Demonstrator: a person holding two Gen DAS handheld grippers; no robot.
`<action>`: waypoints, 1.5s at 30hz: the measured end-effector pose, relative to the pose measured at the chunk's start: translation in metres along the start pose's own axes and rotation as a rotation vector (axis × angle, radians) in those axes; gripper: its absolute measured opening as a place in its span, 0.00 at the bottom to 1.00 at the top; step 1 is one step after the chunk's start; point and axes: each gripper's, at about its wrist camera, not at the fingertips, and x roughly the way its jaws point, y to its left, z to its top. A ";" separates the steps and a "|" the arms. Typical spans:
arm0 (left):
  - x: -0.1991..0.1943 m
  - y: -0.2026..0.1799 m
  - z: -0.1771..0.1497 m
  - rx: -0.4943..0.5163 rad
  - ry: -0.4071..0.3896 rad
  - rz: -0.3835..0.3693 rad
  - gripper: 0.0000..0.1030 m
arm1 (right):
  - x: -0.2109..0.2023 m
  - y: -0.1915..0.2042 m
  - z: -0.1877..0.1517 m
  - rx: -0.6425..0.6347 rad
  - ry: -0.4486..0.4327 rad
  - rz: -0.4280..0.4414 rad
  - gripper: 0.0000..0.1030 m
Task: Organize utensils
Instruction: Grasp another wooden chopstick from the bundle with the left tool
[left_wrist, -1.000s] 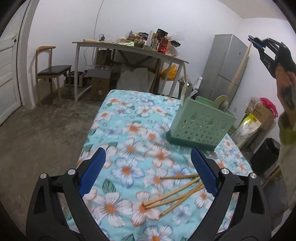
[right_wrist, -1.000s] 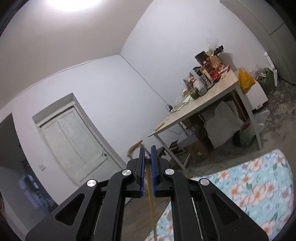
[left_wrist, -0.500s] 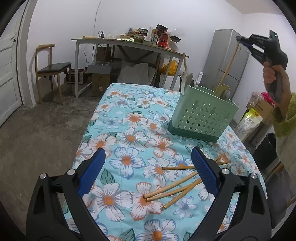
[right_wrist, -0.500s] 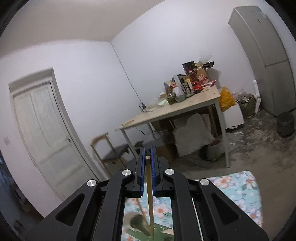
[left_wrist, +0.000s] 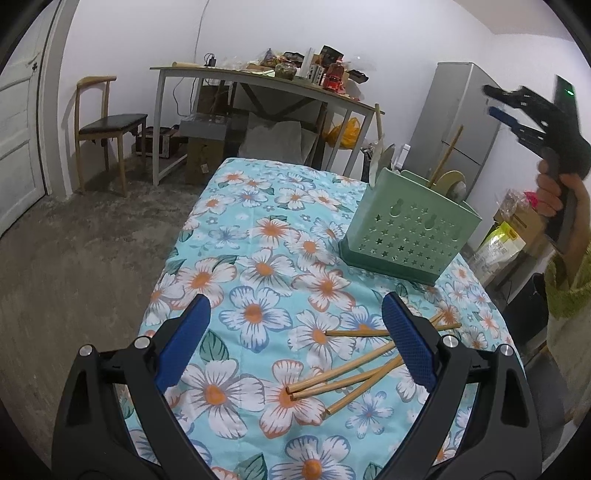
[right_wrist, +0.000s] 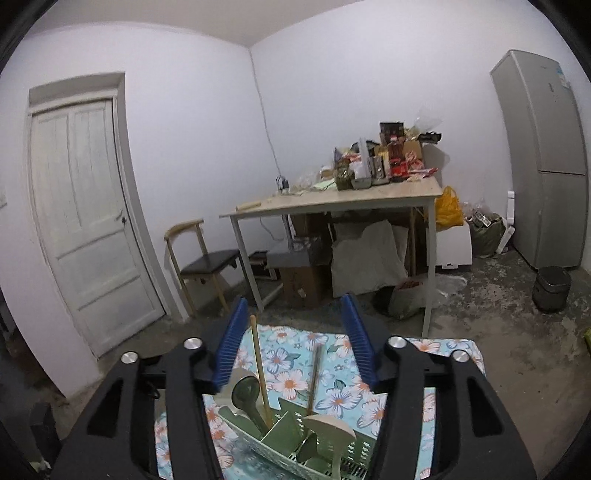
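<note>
The right gripper opens above the green utensil caddy, its fingers releasing a chopstick (now standing inside); it should lift straight up. The left gripper hangs wide open, empty, over the loose chopsticks.

chopsticks on cloth: 4 | chopsticks in basket: 2 | basket: 1

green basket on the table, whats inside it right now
The green basket holds an upright chopstick, a blurred second stick, a dark green spoon and a pale spoon-like utensil, split by dividers. Their lower ends and the basket floor are hidden.
</note>
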 end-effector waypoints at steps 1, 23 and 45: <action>0.001 0.000 0.000 -0.006 0.006 -0.002 0.87 | -0.006 -0.002 -0.001 0.010 -0.008 0.001 0.54; 0.021 -0.037 -0.014 0.108 0.118 -0.150 0.77 | -0.067 -0.056 -0.218 0.594 0.354 0.057 0.57; 0.112 -0.187 -0.050 0.734 0.293 -0.223 0.12 | -0.059 -0.092 -0.252 0.663 0.471 0.061 0.57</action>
